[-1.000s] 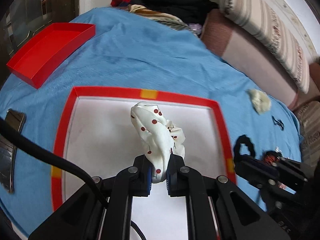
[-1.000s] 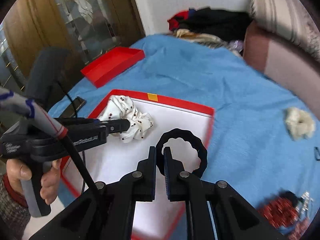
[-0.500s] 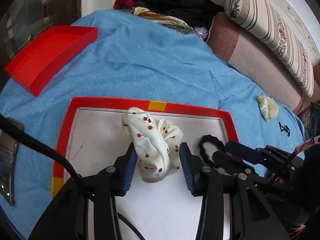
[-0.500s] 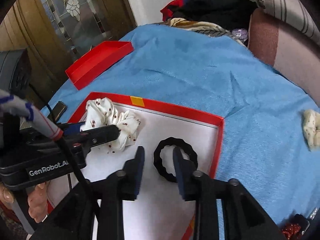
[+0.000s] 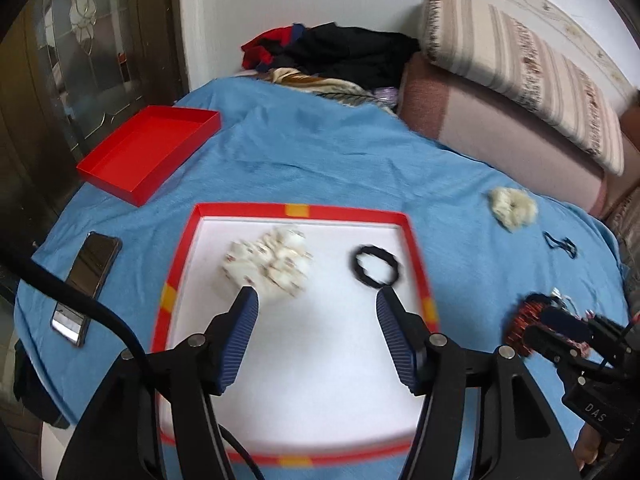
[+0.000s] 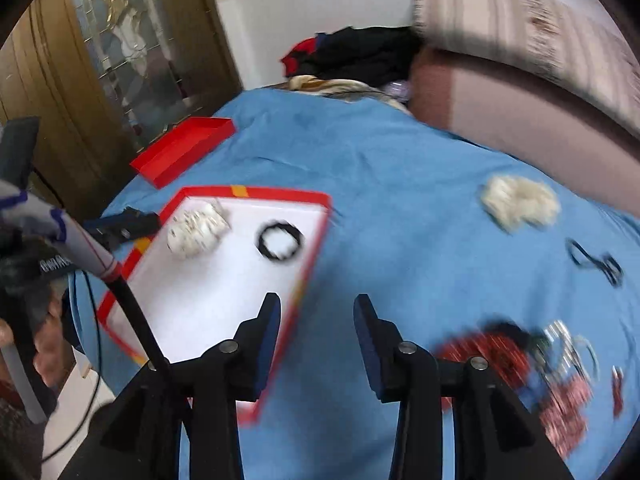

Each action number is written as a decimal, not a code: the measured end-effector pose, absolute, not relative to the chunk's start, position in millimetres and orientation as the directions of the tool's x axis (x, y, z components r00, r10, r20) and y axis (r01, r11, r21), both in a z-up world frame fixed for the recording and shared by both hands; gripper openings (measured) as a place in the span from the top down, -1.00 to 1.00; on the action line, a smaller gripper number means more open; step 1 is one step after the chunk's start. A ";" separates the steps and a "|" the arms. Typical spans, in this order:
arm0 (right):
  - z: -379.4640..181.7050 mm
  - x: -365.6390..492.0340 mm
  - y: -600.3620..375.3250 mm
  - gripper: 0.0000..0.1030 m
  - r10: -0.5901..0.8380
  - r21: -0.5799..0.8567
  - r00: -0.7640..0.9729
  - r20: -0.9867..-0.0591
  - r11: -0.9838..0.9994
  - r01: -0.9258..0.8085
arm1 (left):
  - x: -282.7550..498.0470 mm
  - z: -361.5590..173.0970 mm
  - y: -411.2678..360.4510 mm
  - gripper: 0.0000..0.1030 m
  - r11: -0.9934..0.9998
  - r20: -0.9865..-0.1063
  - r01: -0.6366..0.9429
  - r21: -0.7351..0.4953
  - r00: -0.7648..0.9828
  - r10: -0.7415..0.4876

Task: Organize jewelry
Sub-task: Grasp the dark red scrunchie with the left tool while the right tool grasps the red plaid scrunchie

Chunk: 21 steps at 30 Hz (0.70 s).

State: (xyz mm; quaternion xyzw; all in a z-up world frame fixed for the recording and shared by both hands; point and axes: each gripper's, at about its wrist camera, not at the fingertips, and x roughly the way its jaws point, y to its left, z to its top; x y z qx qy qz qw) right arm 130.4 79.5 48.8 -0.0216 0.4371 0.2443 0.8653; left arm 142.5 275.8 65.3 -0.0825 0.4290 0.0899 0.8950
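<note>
Two scrunchies lie inside the shallow red-rimmed white tray (image 5: 416, 248) on the bed's blue blanket (image 5: 320, 152). Starting at the left, we see a dark smartphone (image 5: 86, 280) flat on the blanket, with an empty red cardboard box lid (image 5: 150, 152) beyond it. Inside the tray, the white fabric scrunchie with red dots (image 5: 266, 268) sits left of centre, and the black wavy hair tie (image 5: 376, 266) lies apart from it near the right rim. Our left gripper (image 5: 316, 300) hangs above the tray, its jaws having just been opening; they stand wide apart with nothing between them. Farther right, our right gripper (image 6: 316, 304) is over the tray's right rim and the blanket, its jaws also having just been opening, moderately parted and empty. Beyond it on the blanket lie a fluffy cream scrunchie (image 6: 520, 202), a thin dark elastic (image 6: 596, 264) and a blurred heap of red beaded jewellery (image 6: 520, 364).
</note>
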 end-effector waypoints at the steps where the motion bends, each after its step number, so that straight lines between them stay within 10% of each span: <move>1: 46.7 120.0 62.3 0.20 0.387 0.173 0.504 -0.772 0.891 -0.419 | 136.9 68.1 266.4 -0.22 0.973 -0.781 -0.222 -0.071 0.619 0.085; 21: 2.2 21.0 -179.9 0.20 0.144 0.203 0.556 -0.818 0.978 0.045 | 117.8 26.9 46.0 -0.27 0.986 -0.834 0.150 -0.071 0.533 -0.141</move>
